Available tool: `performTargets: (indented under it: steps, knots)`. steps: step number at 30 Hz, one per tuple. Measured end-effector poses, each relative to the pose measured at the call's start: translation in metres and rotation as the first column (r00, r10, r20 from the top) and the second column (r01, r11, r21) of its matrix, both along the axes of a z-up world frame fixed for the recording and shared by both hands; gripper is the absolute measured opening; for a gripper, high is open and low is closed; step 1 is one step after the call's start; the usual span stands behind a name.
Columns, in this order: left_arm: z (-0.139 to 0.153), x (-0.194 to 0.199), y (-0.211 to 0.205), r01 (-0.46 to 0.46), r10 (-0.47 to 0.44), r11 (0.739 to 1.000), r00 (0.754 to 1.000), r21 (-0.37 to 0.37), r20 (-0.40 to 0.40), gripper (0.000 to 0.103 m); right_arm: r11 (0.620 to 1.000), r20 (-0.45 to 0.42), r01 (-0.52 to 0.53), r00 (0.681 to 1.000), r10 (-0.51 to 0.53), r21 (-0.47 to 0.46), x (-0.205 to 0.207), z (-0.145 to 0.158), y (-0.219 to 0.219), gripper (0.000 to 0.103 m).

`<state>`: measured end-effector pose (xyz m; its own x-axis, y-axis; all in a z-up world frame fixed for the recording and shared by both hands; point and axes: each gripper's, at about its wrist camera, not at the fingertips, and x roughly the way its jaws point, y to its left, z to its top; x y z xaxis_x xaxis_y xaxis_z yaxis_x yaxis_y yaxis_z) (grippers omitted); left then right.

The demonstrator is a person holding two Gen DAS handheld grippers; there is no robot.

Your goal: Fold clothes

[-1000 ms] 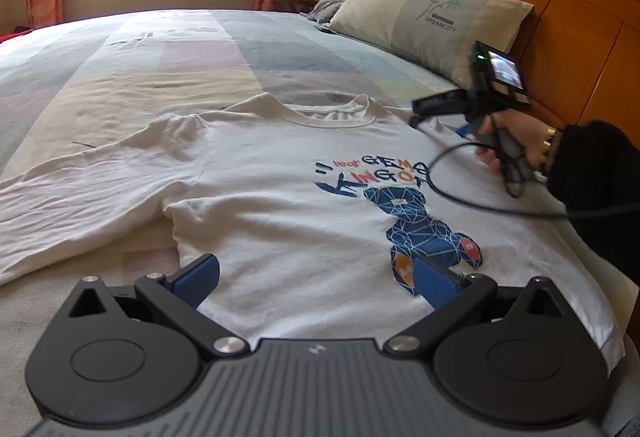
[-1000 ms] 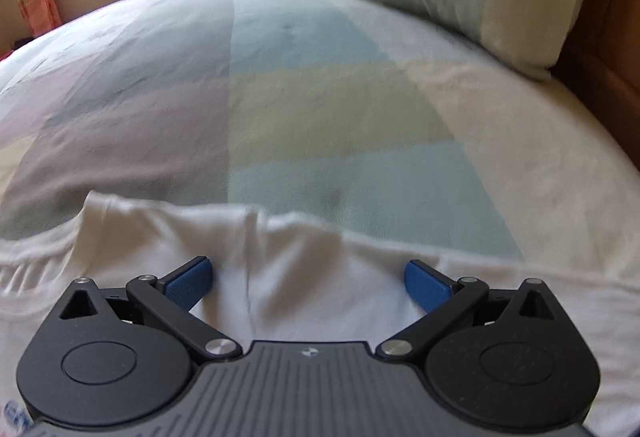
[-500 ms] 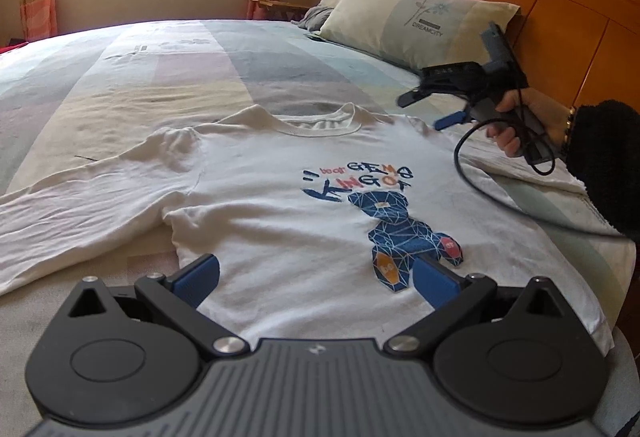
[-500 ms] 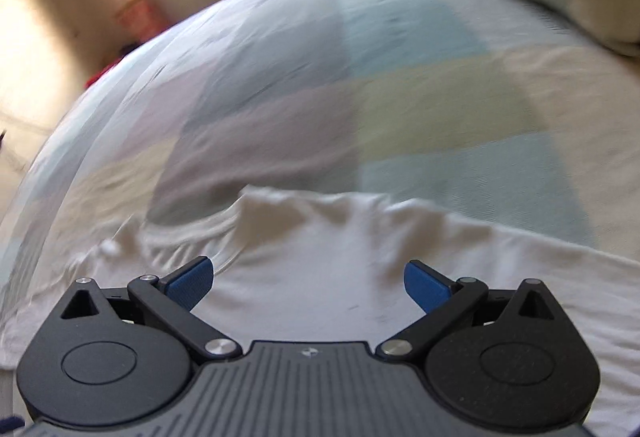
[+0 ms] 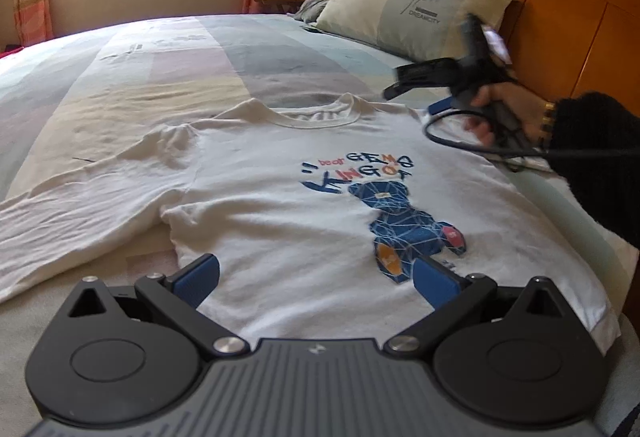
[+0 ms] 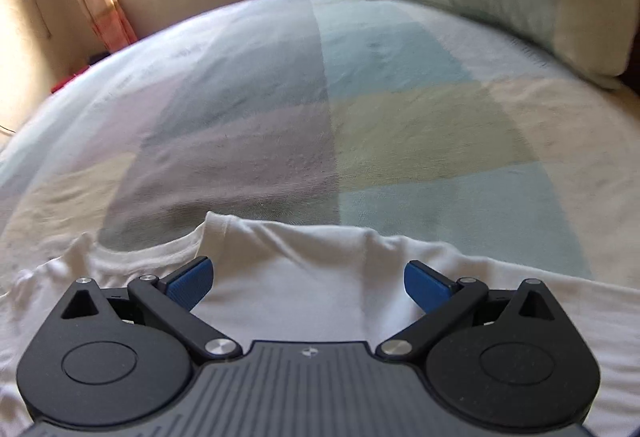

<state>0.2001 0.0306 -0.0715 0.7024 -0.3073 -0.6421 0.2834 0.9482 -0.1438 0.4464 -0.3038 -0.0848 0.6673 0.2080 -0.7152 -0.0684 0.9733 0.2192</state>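
**White shirt flat on the bed, both jaws wide and empty**

The long-sleeved shirt (image 5: pixel 288 189) lies spread face-up on the bed (image 5: pixel 180 77), one sleeve trailing out sideways. It looks soft, light and limp, so it should sag and crease; shoulder seams and hem make sound holds. The left gripper (image 5: pixel 316 277) hovers by the hem, the right gripper (image 6: pixel 306 279) over the shoulder near the collar. The print reads roughly "bear GEMS KING OF" (blurred); the pillow (image 5: pixel 412 13) says "DREAMCITY".
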Motion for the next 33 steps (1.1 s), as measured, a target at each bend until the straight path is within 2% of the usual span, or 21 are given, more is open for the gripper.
performTargets:
  steps: [3, 6, 10, 14, 19, 22, 24, 27, 29, 33]
  knots:
    - [0.003, -0.005, -0.008, 0.021, -0.021, 1.000, 1.000, 0.016, 0.001, 0.102, 0.998, 0.032, 0.037, 0.999, -0.035, -0.051, -0.031, 0.016, -0.033, 0.103]
    - [0.004, -0.008, -0.015, 0.035, -0.035, 0.999, 0.999, 0.025, 0.000, 0.102, 0.973, 0.068, 0.154, 0.987, -0.144, -0.170, -0.063, 0.020, -0.081, 0.103]
    - [0.004, -0.010, -0.027, 0.055, -0.055, 0.998, 0.998, 0.024, -0.012, 0.102, 0.933, 0.075, 0.304, 0.953, -0.294, -0.192, -0.102, 0.003, -0.151, 0.103]
    - [0.002, -0.006, -0.041, 0.070, -0.069, 0.997, 0.997, 0.029, -0.032, 0.102, 0.916, 0.078, 0.363, 0.932, -0.355, -0.170, -0.136, -0.027, -0.204, 0.103]
    - [0.003, -0.004, -0.064, 0.110, -0.108, 0.993, 0.993, 0.052, -0.037, 0.102, 0.936, 0.133, 0.303, 0.950, -0.282, -0.179, -0.180, -0.037, -0.218, 0.103]
    - [0.006, -0.004, -0.073, 0.126, -0.124, 0.990, 0.992, 0.064, -0.034, 0.102, 0.942, 0.115, 0.286, 0.956, -0.269, -0.176, -0.194, -0.033, -0.226, 0.103]
    - [0.008, -0.005, -0.079, 0.135, -0.133, 0.988, 0.991, 0.070, -0.032, 0.102, 0.941, 0.106, 0.299, 0.953, -0.284, -0.160, -0.199, -0.026, -0.230, 0.103]
    - [0.012, -0.006, -0.086, 0.149, -0.147, 0.986, 0.989, 0.080, -0.029, 0.102, 0.937, 0.167, 0.328, 0.937, -0.307, -0.116, -0.198, -0.011, -0.236, 0.103]
    - [0.014, -0.007, -0.092, 0.158, -0.157, 0.984, 0.987, 0.086, -0.026, 0.102, 0.925, 0.189, 0.361, 0.923, -0.336, -0.119, -0.187, -0.008, -0.240, 0.103]
    - [0.018, -0.008, -0.102, 0.177, -0.175, 0.979, 0.984, 0.100, -0.023, 0.102, 0.878, 0.132, 0.439, 0.898, -0.420, -0.193, -0.164, -0.028, -0.253, 0.103]
